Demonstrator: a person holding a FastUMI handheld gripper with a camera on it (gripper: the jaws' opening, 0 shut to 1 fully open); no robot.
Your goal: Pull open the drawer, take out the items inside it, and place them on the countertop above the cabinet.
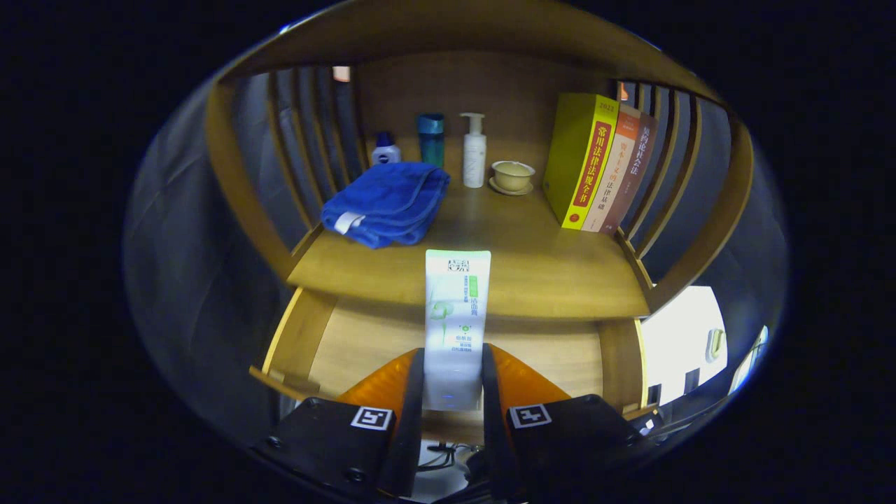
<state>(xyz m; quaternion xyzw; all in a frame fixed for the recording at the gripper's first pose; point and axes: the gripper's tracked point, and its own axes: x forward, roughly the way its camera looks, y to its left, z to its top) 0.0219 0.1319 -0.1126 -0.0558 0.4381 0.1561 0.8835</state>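
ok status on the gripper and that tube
Gripper shut on white tube. Tube upright over open drawer, below countertop. Blue towel left of drop zone.

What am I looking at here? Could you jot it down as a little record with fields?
tool: shut on a white tube with green print
drawer: open wooden drawer below the tube
countertop: wooden countertop beyond the fingers
on countertop: folded blue towel, small white bottle, teal bottle, white pump bottle, beige cup on saucer, three upright books
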